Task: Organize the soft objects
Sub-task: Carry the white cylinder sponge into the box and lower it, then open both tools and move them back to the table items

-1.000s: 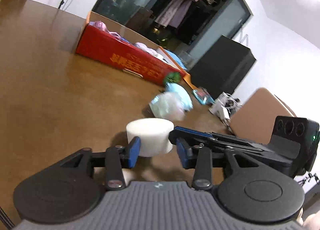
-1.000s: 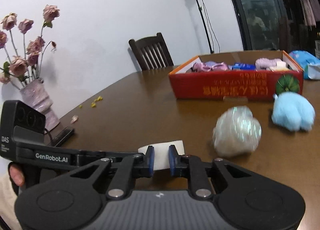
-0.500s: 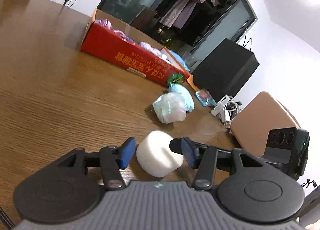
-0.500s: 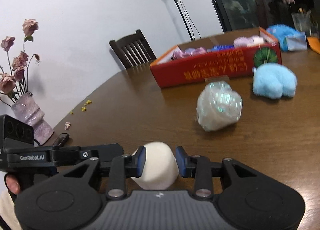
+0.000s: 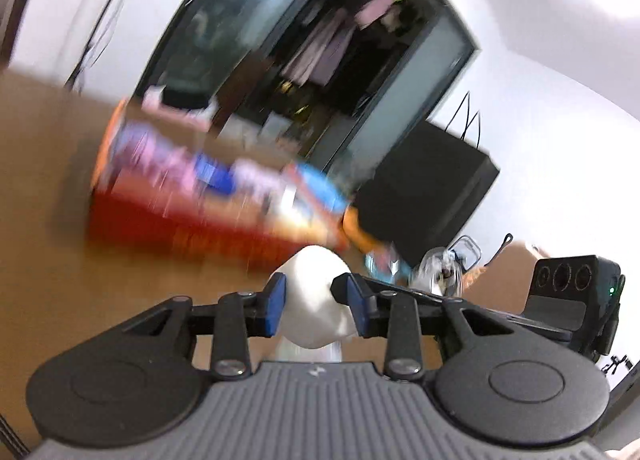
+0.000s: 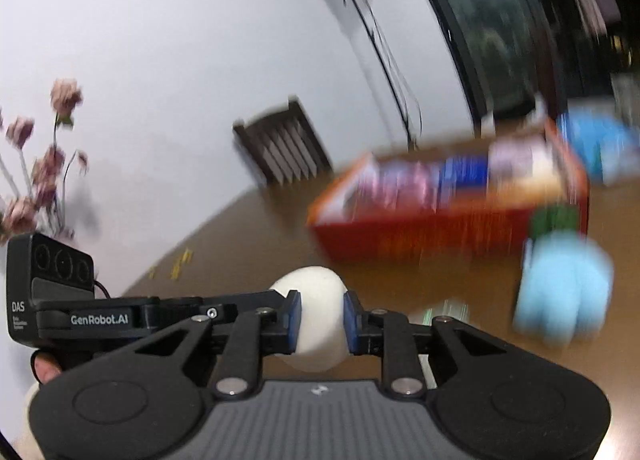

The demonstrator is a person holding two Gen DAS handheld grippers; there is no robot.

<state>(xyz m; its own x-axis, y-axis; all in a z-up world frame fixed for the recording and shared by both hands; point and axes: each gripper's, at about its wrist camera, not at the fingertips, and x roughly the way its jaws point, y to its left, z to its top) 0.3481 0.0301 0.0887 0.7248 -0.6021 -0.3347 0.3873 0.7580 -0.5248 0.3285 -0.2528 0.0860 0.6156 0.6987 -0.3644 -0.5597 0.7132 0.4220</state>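
Both grippers squeeze one white foam cylinder between their blue pads. My left gripper [image 5: 316, 310] is shut on the white foam [image 5: 316, 296], held above the wooden table. My right gripper [image 6: 319, 320] is shut on the same foam [image 6: 318, 308] from the other side. A red cardboard box [image 5: 192, 228] holding pink, purple and blue soft items lies ahead; it also shows in the right wrist view [image 6: 432, 232]. A light blue plush [image 6: 560, 292] lies on the table at the right, with a green item [image 6: 554, 222] behind it. Both views are motion-blurred.
A wooden chair [image 6: 284, 152] stands behind the table. A vase of dried pink roses [image 6: 40, 168] is at the far left. A black cabinet [image 5: 432, 188] and a brown chair back [image 5: 508, 280] are on the right. A light stand [image 6: 360, 0] stands by the wall.
The foam has been lifted off the table with both grippers closed tighter on it. Both cameras have swung up and toward the red box.
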